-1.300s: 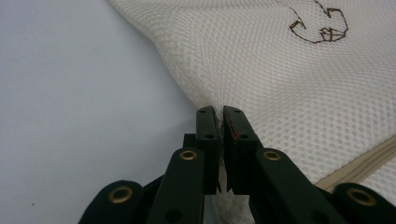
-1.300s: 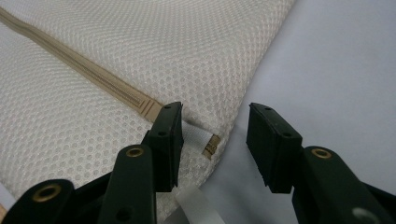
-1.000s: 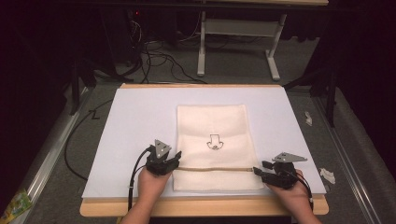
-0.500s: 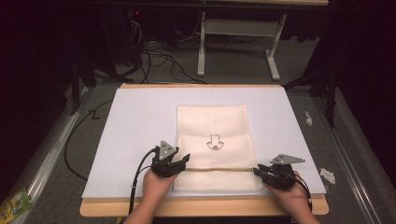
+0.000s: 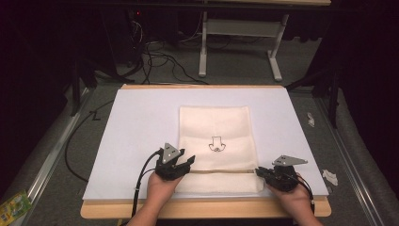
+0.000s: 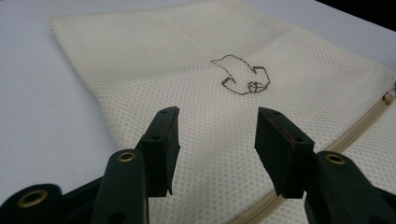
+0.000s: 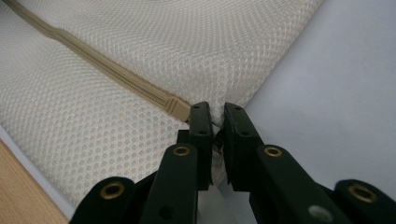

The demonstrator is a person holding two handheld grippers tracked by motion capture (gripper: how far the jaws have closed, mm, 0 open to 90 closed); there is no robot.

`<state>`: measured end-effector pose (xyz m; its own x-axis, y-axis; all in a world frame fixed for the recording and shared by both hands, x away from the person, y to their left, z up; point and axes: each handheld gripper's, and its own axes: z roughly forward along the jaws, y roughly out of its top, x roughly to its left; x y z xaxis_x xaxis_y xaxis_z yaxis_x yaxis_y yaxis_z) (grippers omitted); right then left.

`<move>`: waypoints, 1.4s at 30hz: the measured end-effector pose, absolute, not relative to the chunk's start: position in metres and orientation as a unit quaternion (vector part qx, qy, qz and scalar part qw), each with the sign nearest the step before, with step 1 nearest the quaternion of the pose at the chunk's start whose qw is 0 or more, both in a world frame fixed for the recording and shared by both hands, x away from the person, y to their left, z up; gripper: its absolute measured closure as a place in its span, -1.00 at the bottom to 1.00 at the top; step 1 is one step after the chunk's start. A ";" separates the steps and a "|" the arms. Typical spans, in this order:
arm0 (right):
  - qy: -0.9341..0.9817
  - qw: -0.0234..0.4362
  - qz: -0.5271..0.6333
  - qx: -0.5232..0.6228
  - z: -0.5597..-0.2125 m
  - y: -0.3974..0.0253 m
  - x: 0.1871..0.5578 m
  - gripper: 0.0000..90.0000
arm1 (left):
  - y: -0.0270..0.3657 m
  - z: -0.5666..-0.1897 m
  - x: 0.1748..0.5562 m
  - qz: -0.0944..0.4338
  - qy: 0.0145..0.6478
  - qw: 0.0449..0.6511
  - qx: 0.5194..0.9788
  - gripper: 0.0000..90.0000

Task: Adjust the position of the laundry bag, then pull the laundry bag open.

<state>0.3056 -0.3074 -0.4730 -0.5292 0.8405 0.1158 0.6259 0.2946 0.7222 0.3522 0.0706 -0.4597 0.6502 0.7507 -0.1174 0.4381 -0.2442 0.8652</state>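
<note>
A cream mesh bag (image 5: 214, 125) lies flat on the white sheet (image 5: 136, 127), with a small stitched figure (image 5: 216, 145) at its middle and a tan zipper (image 5: 221, 171) across its near end. My left gripper (image 5: 188, 162) hovers open over the bag's left edge just beyond the zipper. In the left gripper view its jaws (image 6: 217, 126) stand wide apart above the mesh (image 6: 154, 51), the stitched figure (image 6: 243, 77) ahead of them. My right gripper (image 5: 259, 173) is shut on the bag's right edge at the zipper's end (image 7: 180, 106); the right gripper (image 7: 215, 112) pinches the mesh fold.
The sheet covers a wooden table whose front edge (image 5: 202, 209) shows near the person's hands. Cables (image 5: 155, 52) and a desk frame (image 5: 235, 37) lie on the floor beyond. Paper scraps (image 5: 329, 176) sit at the right, a green packet (image 5: 11, 209) at the lower left.
My left gripper has shifted a little right, from beside the bag's left edge to over it. The right gripper has stayed in place.
</note>
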 end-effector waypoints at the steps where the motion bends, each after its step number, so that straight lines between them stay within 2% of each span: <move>1: 0.790 0.147 0.374 0.463 -0.472 -0.307 0.305 0.87 | 0.068 -0.459 0.351 0.158 0.383 0.482 0.772 0.11; 16: 0.787 0.168 0.389 0.448 -0.464 -0.308 0.301 0.87 | 0.031 -0.453 0.339 0.116 0.344 0.503 0.784 0.06; 24: 0.788 0.169 0.396 0.440 -0.462 -0.309 0.301 0.87 | 0.017 -0.454 0.336 0.088 0.344 0.511 0.783 0.10; 30: 0.783 0.175 0.403 0.439 -0.459 -0.309 0.300 0.87 | -0.010 -0.454 0.333 0.072 0.322 0.509 0.795 0.13; 42: 0.782 0.180 0.406 0.437 -0.458 -0.308 0.300 0.87 | -0.066 -0.467 0.328 0.032 0.292 0.494 0.818 0.43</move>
